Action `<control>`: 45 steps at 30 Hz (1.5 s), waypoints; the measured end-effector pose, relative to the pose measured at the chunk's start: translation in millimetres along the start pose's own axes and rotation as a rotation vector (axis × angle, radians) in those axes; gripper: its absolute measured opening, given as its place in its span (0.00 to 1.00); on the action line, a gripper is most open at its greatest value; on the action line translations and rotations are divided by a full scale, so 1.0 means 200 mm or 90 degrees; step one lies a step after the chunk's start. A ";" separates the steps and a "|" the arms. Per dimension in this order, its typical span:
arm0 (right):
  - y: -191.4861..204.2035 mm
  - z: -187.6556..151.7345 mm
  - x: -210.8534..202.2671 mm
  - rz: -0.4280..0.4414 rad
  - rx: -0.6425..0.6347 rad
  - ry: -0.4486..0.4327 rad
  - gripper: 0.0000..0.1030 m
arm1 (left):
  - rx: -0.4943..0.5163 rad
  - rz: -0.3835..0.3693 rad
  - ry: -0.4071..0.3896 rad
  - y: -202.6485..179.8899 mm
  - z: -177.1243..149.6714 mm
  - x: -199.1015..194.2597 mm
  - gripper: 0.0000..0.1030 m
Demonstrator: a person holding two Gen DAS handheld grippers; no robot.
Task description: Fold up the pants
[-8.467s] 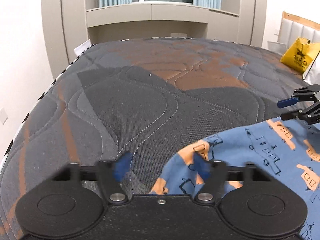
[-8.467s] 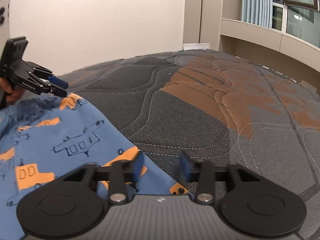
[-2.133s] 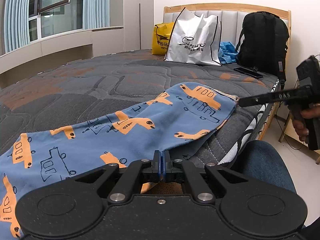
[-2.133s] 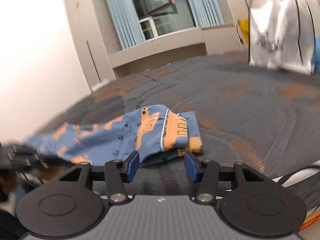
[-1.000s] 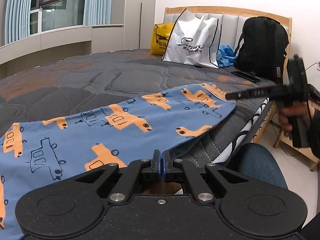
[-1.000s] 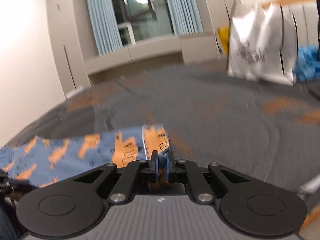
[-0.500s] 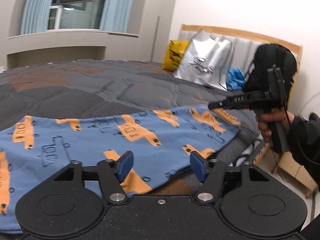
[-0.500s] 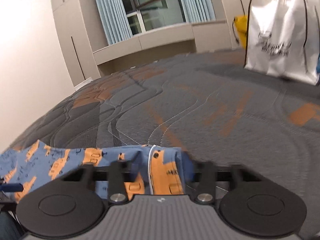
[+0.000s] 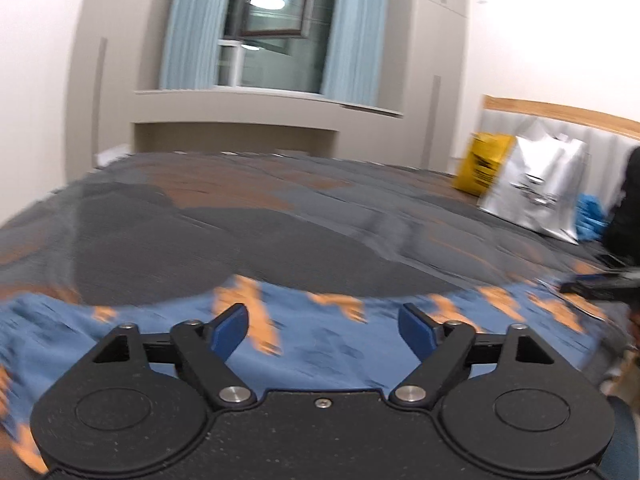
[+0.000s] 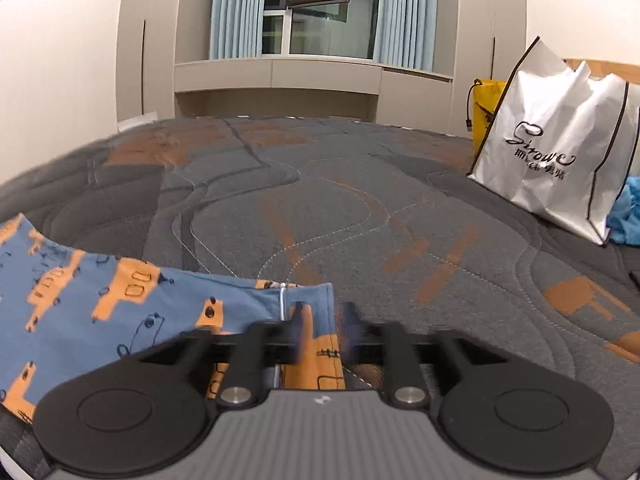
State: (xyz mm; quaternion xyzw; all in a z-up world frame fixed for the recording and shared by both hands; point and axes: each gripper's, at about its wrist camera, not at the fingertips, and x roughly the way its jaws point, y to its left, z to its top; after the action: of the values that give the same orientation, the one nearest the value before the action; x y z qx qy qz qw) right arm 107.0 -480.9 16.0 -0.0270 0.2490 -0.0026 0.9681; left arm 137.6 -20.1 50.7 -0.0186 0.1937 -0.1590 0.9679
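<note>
- The blue pants (image 10: 100, 312) with orange print lie spread flat along the near edge of the bed (image 10: 360, 216)
- Left gripper (image 9: 324, 328) hovers over the cloth, its blue fingers (image 9: 230, 328) wide apart, holding nothing
- Right gripper (image 10: 322, 332) sits above the hemmed end of the pants, fingers blurred but parted with a gap between them
- A white shopping bag (image 10: 560, 152) and a yellow bag (image 10: 482, 108) stand far across the bed

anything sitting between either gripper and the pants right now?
Nothing visible. The pants lie flat on the mattress directly under the open left gripper and right gripper. The white bag stands well off toward the headboard.
</note>
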 end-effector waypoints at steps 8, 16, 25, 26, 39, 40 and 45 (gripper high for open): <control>0.24 0.04 -0.12 0.091 -0.027 -0.077 0.93 | 0.030 0.002 0.067 0.26 0.23 0.35 0.82; 0.52 -0.06 -0.13 0.195 -0.063 -0.059 0.99 | 0.046 -0.012 0.195 0.37 0.20 0.66 0.27; 0.53 -0.08 -0.07 0.187 -0.049 -0.030 0.99 | 0.086 0.036 0.170 0.30 0.20 0.68 0.00; 0.52 -0.09 -0.07 0.187 -0.045 -0.026 0.99 | 0.089 0.037 0.173 0.30 0.19 0.69 0.00; 0.60 -0.10 -0.13 0.199 -0.059 -0.047 1.00 | 0.004 0.133 0.066 0.47 0.16 0.19 0.63; 0.62 -0.10 -0.13 0.203 -0.066 -0.046 1.00 | 0.002 0.152 0.065 0.50 0.14 0.15 0.63; 0.73 -0.13 -0.11 0.166 -0.125 -0.023 1.00 | 0.000 0.245 0.110 0.64 0.01 0.07 0.62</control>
State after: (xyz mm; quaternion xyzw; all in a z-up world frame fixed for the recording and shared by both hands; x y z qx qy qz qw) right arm 74.2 -335.6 -4.7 -0.0892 0.2319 0.1479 0.9573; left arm 189.5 96.8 34.8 0.0327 0.2763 0.0275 0.9601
